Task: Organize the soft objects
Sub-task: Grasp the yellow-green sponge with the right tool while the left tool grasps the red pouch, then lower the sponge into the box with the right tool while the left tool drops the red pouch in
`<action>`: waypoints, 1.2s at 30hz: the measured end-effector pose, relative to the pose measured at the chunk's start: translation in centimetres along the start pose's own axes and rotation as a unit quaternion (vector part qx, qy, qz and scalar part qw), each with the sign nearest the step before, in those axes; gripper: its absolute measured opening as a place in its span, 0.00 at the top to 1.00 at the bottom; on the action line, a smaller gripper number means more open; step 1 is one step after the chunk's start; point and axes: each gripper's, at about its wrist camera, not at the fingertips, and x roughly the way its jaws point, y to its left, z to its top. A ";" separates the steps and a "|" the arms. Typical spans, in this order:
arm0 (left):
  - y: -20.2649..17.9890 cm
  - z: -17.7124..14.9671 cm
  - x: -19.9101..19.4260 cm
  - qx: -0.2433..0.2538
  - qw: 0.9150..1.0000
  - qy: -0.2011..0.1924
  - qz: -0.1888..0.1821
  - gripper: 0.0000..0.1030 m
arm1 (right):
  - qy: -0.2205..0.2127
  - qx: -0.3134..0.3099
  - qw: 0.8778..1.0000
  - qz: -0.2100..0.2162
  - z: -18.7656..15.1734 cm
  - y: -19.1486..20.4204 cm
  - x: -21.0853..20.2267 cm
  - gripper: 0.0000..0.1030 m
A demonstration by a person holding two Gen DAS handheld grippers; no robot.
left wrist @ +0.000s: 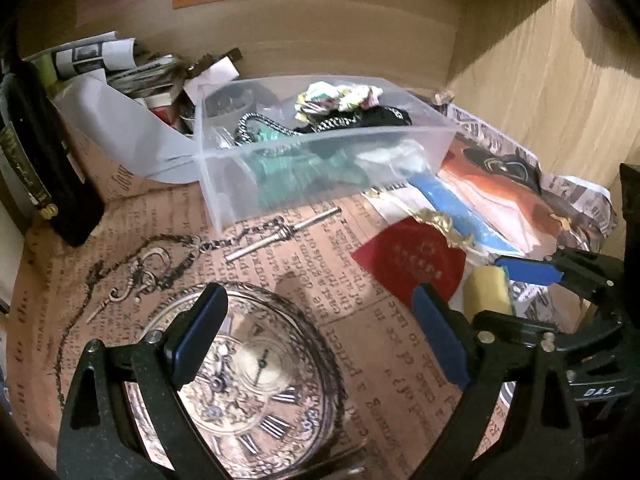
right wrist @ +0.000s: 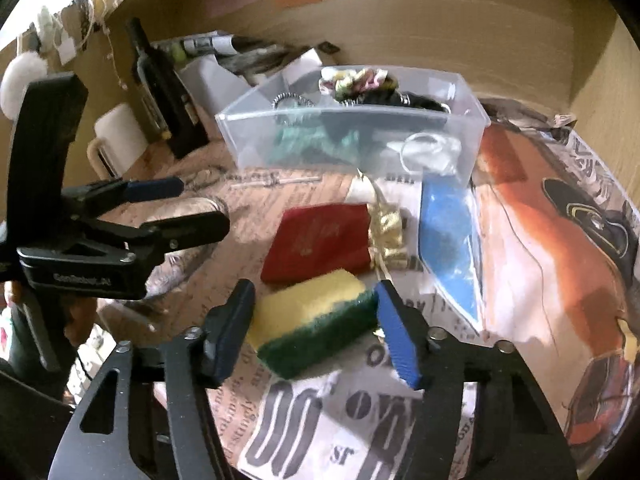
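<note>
Right wrist view: right gripper [right wrist: 316,328] straddles the sponge [right wrist: 312,320] on the tabletop [right wrist: 400,420], jaws wide, seemingly poised to grasp it for the bin [right wrist: 468,132]. Left gripper [left wrist: 320,340] hovers open, empty.

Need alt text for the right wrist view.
The right gripper, jaws open, brackets a yellow-and-green sponge on the newspaper-covered table. Behind it lie a red pouch and a clear bin of soft items; the left gripper is at left.
</note>
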 end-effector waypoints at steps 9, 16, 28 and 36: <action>-1.1 0.6 1.3 0.016 1.000 0.021 -0.010 0.09 | -0.014 0.008 1.000 0.014 -0.6 -0.9 -0.4 0.60; -2.1 1.5 2.5 0.023 0.999 0.036 -0.031 0.08 | -0.060 0.035 0.998 0.009 0.3 -2.5 -3.1 0.61; -5.9 3.4 7.5 0.046 0.993 0.086 -0.063 0.13 | -0.115 0.081 0.989 -0.050 1.2 -7.1 -6.4 0.60; -6.0 3.5 6.8 0.062 0.995 0.064 -0.051 0.79 | -0.120 0.076 0.989 -0.048 1.6 -7.4 -5.9 0.60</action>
